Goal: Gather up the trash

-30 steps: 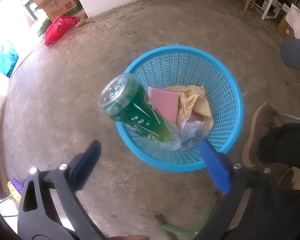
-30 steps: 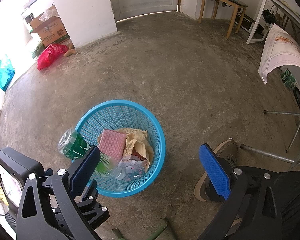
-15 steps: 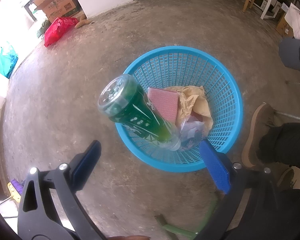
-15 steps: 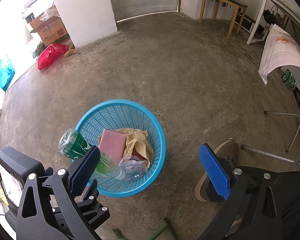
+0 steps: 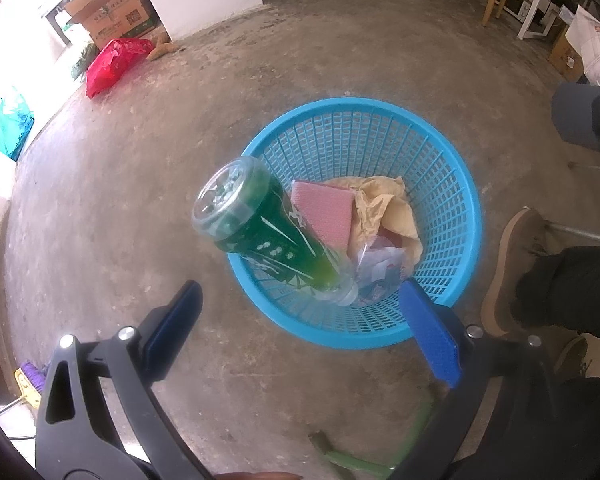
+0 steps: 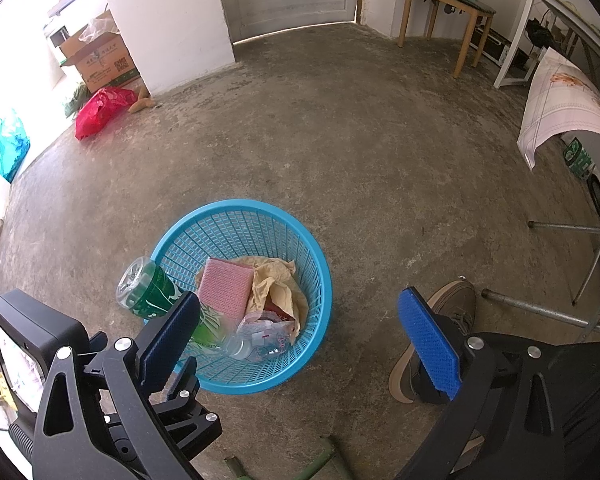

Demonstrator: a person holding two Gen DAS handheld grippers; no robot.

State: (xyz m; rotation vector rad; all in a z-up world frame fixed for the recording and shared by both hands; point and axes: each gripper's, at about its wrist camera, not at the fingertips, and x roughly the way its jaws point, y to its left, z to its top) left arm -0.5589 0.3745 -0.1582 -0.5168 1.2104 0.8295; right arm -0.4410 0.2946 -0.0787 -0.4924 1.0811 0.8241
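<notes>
A blue mesh basket point(image 5: 456, 184) point(image 6: 300, 236) stands on the concrete floor. A green plastic bottle point(image 5: 268, 236) point(image 6: 152, 292) leans neck-down in it, its base sticking out over the rim. Beside the bottle lie a pink sponge-like pad point(image 5: 324, 212) point(image 6: 226, 288), crumpled brown paper point(image 5: 384, 208) point(image 6: 276, 284) and a clear plastic wrapper point(image 5: 376, 268) point(image 6: 266, 336). My left gripper point(image 5: 300, 328) hangs open just above the basket's near rim, with nothing between its fingers. My right gripper point(image 6: 296, 344) is open too, higher up and to the right of the basket.
A person's brown shoe point(image 5: 516, 264) point(image 6: 440, 332) rests right of the basket. A red bag point(image 6: 100, 112), a teal bag point(image 6: 8, 144) and a cardboard box point(image 6: 100, 60) lie at the far left wall. Wooden chair point(image 6: 440, 4), table legs and metal poles point(image 6: 540, 308) stand at the right.
</notes>
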